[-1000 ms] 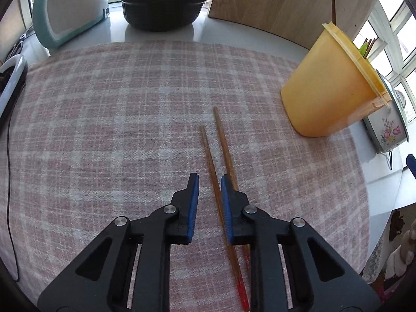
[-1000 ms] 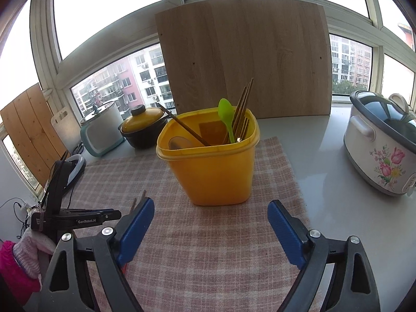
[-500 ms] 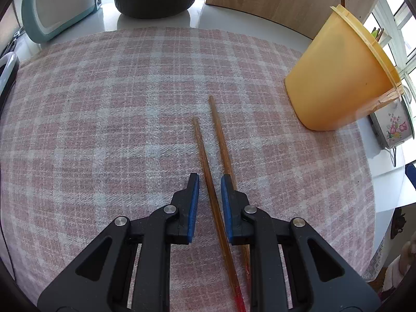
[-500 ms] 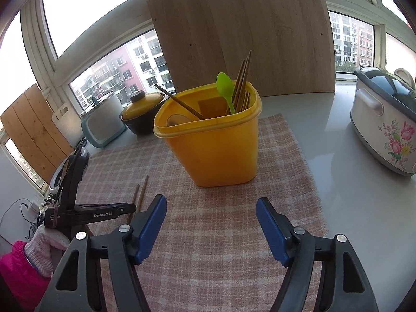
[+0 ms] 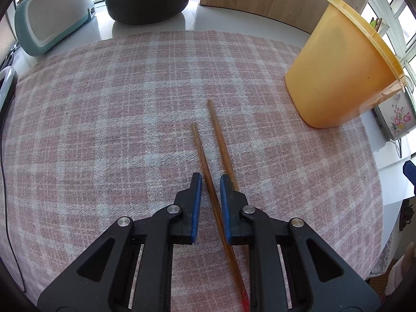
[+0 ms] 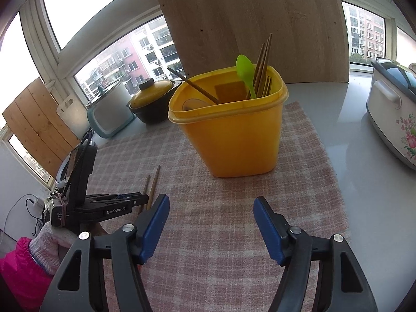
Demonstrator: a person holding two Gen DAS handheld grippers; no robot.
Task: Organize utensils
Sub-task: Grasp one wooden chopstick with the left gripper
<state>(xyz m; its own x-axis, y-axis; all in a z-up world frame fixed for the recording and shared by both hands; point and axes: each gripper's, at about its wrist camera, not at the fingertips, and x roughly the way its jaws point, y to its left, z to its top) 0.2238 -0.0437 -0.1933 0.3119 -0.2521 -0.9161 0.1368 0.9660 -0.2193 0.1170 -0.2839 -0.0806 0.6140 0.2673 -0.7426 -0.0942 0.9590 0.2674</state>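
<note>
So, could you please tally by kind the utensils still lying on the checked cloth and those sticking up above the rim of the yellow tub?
Chopsticks on the cloth: 2
Green spoon in the yellow tub: 1
Dark stick leaning in the tub: 1
Upright chopstick bundle in the tub: 1, sticks too packed to count
Total: 5 entries

Home kitchen counter, lidded casserole pot [image 6: 152,98], floral slow cooker [image 6: 392,119], checked cloth [image 5: 117,119], apartment-block windows

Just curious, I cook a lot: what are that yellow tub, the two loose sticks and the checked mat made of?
The yellow square tub looks like glossy, slightly translucent plastic; light glows through its wall. The two brown chopsticks seem to be lacquered wood or bamboo, with a smooth sheen and one red end. The pink-and-white checked mat is woven cloth; its threads show.
</note>
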